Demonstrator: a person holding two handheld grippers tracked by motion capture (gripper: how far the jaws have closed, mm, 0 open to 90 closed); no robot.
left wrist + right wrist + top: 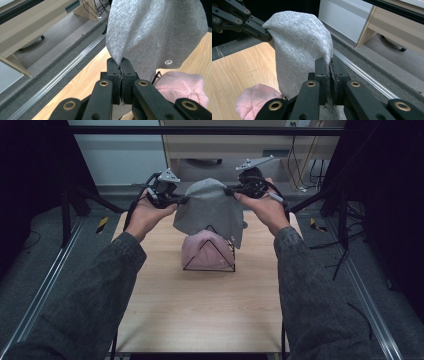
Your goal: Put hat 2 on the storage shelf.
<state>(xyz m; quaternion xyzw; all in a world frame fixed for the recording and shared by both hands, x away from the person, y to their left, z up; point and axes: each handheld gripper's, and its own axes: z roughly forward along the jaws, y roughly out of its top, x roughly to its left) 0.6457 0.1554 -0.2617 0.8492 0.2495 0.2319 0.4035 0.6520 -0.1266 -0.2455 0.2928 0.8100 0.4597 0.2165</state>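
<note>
A grey cloth (210, 210) hangs stretched between two hand-held grippers above a wooden table (200, 310).

The left gripper (181, 199) pinches one upper edge of the cloth, its jaws pressed tight on the fabric; the right gripper (231, 192) clamps the opposite edge the same way; between and below them the cloth drapes down toward a pink knitted hat (206, 251), which sits on a black wire stand (220, 268); the hem appears to brush the stand's peak, though the angle leaves that uncertain.
</note>
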